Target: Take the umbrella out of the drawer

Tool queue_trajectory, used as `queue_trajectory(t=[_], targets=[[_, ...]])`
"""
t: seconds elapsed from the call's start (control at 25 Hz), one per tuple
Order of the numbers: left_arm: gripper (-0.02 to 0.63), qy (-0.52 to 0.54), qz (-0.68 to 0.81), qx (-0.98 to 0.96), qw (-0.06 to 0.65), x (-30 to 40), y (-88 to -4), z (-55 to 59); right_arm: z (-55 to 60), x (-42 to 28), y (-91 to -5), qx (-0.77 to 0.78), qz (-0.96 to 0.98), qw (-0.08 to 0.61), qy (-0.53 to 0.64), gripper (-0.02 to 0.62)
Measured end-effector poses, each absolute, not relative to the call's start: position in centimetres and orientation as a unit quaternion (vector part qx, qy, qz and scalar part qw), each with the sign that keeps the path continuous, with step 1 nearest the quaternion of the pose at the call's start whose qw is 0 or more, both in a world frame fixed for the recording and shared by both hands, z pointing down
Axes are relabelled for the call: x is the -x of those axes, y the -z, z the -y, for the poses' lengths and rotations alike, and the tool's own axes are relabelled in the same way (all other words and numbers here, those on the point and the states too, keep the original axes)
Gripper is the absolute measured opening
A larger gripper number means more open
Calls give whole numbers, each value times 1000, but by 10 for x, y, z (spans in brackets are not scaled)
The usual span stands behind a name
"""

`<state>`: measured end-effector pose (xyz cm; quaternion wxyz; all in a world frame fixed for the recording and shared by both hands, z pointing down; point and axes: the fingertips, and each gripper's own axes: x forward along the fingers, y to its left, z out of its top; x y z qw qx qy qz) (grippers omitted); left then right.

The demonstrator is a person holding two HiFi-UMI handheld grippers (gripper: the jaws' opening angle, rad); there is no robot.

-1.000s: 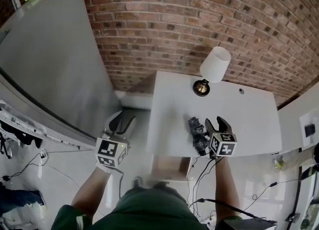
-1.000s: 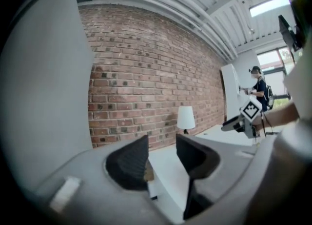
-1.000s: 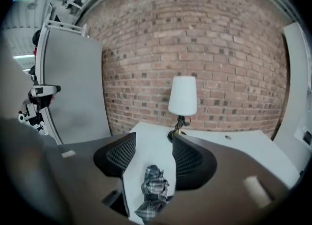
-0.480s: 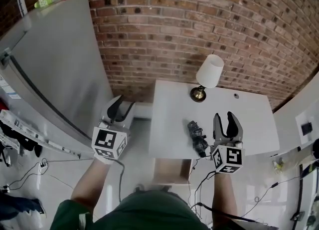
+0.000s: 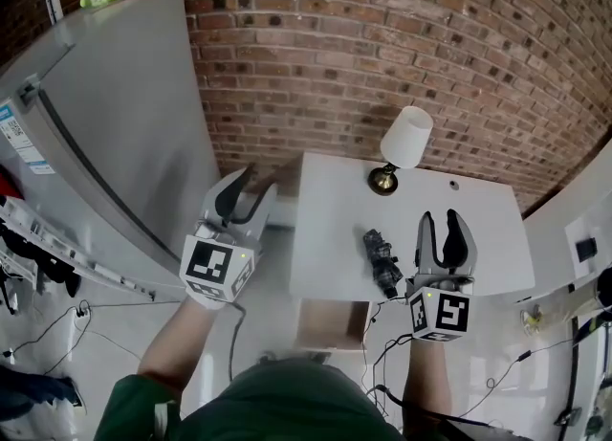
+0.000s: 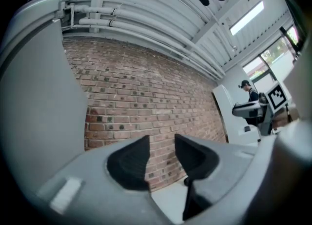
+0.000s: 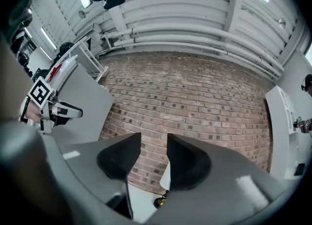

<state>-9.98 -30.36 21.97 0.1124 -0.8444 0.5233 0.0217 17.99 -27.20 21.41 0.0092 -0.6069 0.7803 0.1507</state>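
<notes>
Since the umbrella (image 5: 381,262) already lies on the table (image 5: 478,233) above the open drawer (image 5: 330,324), the left gripper (image 5: 256,181) hangs parted and empty, while the right gripper (image 5: 441,220), just right of the umbrella, closes on nothing.

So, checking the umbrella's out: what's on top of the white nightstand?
A folded dark umbrella and a white-shaded lamp. The right gripper, its empty jaws closing, hides part of the nightstand near its front edge.

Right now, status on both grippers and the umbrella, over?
Left gripper open, empty. Right gripper closing, nothing between its jaws. Umbrella lying on table, out of drawer. Nothing in the way.
</notes>
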Motion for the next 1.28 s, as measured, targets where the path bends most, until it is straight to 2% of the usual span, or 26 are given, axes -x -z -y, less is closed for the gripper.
queue_trajectory(t=[0.68, 1.28], targets=[[155, -27, -523, 845, 109, 104, -219, 304, 268, -163, -207, 588, -791, 16, -168, 163], [149, -23, -526, 844, 106, 100, -223, 309, 272, -167, -209, 585, -792, 7, -174, 126]])
